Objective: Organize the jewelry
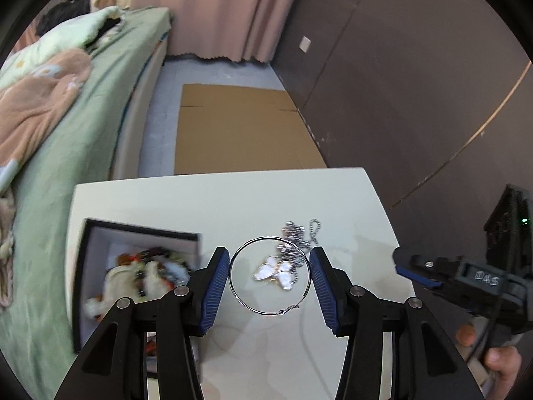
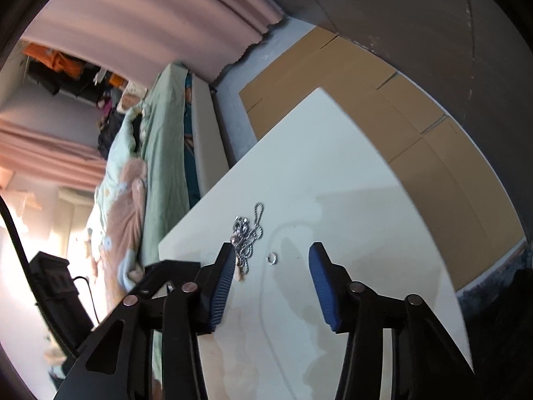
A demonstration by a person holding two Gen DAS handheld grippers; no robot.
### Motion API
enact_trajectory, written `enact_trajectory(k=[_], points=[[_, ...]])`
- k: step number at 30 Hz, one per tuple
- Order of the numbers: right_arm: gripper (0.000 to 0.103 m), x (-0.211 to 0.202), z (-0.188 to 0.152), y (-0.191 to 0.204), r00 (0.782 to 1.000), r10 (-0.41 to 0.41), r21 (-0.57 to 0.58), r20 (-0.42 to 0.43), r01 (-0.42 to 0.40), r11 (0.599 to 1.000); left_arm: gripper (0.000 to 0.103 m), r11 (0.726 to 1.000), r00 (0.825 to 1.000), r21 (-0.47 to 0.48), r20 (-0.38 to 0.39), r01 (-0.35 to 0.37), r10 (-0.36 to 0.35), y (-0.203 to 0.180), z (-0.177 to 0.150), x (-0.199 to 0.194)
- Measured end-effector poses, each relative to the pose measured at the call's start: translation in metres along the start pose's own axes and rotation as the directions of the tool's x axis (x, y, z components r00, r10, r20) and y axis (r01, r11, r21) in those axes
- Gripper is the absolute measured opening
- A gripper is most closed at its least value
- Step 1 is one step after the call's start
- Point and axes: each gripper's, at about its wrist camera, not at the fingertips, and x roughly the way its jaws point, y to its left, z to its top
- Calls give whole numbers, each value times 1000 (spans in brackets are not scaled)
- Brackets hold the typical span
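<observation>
My left gripper (image 1: 269,256) is shut on a thin silver hoop (image 1: 266,237), whose sides touch both blue pads. Seen through the hoop, a white butterfly pendant (image 1: 274,271) with a silver bead chain (image 1: 296,233) lies on the white table (image 1: 233,200). An open dark box (image 1: 100,233) full of mixed jewelry sits at the table's left. My right gripper (image 2: 273,246) is open low over the table (image 2: 333,166), and a small silver ring (image 2: 273,258) lies flat between its fingertips, touching neither pad. The bead chain (image 2: 248,233) lies by its left pad.
A bed with green bedding (image 1: 83,133) runs along the table's left side. Flattened cardboard (image 1: 240,126) lies on the floor beyond the far edge, and a dark wall (image 1: 399,83) stands to the right. The right gripper (image 1: 416,271) and a hand (image 1: 499,363) reach in from the right.
</observation>
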Motion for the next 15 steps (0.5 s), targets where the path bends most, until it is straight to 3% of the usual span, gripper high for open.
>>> enact_trajectory(k=[4, 9, 15], points=[[40, 15, -4, 10, 999, -37, -48, -23, 35, 998, 51, 999, 999, -42, 34, 25, -23, 19, -5, -18], [28, 36, -10, 22, 995, -93, -102, -45, 88, 991, 51, 996, 998, -72, 58, 42, -38, 40, -9, -32], [28, 57, -18, 35, 978, -205, -164, -41, 196, 967, 51, 991, 998, -126, 60, 41, -34, 70, -14, -36]])
